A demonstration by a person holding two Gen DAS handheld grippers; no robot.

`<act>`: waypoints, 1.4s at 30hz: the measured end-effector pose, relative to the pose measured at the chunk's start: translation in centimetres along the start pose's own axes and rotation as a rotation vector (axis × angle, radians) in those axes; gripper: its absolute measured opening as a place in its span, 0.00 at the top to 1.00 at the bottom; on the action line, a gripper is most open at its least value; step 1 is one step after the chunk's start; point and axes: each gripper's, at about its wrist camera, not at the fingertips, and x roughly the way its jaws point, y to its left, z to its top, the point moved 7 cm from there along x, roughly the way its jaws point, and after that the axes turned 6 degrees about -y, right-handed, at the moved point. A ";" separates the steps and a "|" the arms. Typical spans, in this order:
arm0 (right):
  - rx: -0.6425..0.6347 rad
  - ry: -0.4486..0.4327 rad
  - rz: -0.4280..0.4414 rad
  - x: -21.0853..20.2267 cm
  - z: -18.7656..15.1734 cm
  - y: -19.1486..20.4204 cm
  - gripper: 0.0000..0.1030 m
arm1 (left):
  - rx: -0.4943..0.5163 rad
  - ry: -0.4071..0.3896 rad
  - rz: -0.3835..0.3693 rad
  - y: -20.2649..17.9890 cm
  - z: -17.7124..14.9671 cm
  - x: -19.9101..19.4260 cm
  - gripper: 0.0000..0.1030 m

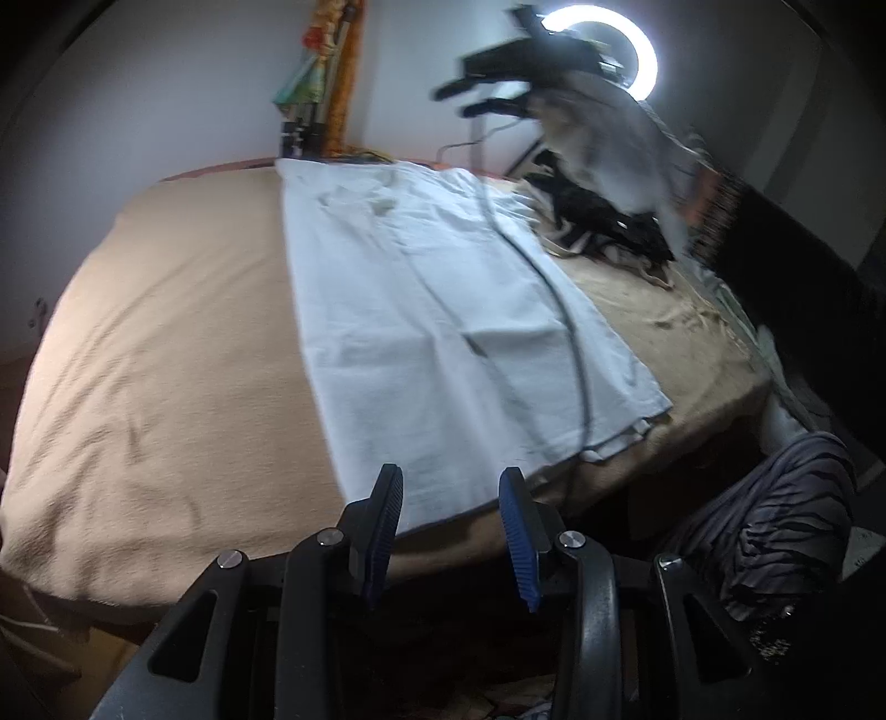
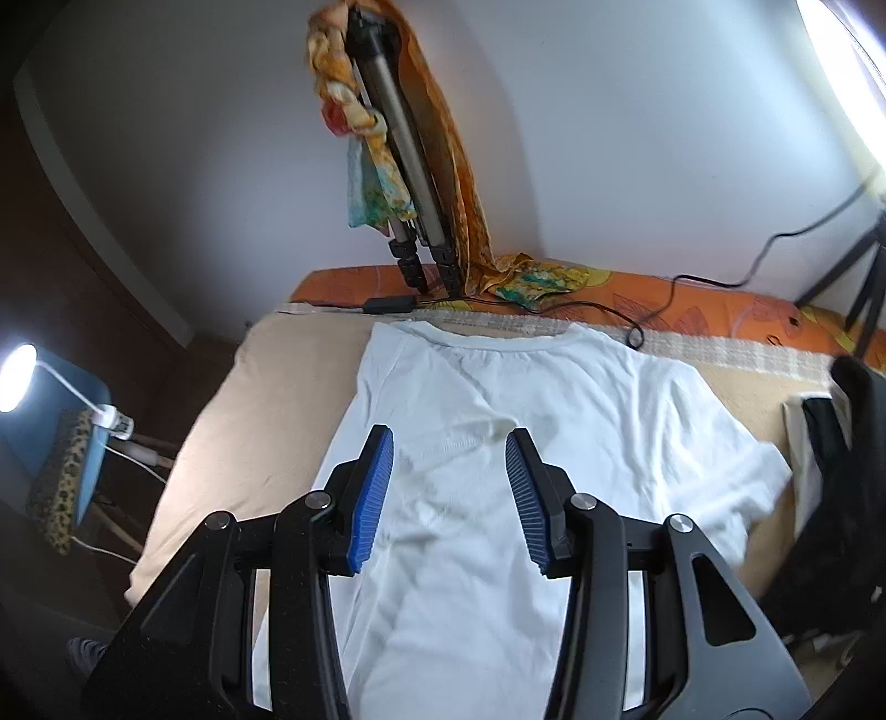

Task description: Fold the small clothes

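White T-shirt (image 2: pixel 498 421) lies mid-frame on the bed (image 1: pixel 166 332), left claw (image 1: pixel 449 531) and right claw (image 2: pixel 449 498) both spread and empty; one sleeve folded, a careless pinch could undo it.

White T-shirt (image 2: pixel 531 421), partly folded lengthwise, flat on the tan bed cover (image 1: pixel 166 343)

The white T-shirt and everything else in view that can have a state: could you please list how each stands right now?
white T-shirt: lying flat on the bed, left side folded in, right sleeve still out.
left gripper: fingers apart, holding nothing, at the shirt's hem.
right gripper: fingers apart, holding nothing, above the shirt.
ring light: on.
desk lamp: on.
dark clothes pile: unfolded, beside the shirt.
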 end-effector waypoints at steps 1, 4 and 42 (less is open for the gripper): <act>0.000 -0.013 0.001 -1.2 -0.4 -0.2 0.56 | -0.007 -0.007 0.014 0.3 0.1 -0.1 0.65; 0.013 -0.042 0.014 -5.1 -1.9 -1.2 0.53 | -0.015 -0.037 0.059 0.9 0.6 -0.2 0.65; 0.222 -0.016 0.062 -13.7 -12.9 -21.5 0.45 | 0.272 0.146 -0.112 -21.1 1.5 17.0 0.74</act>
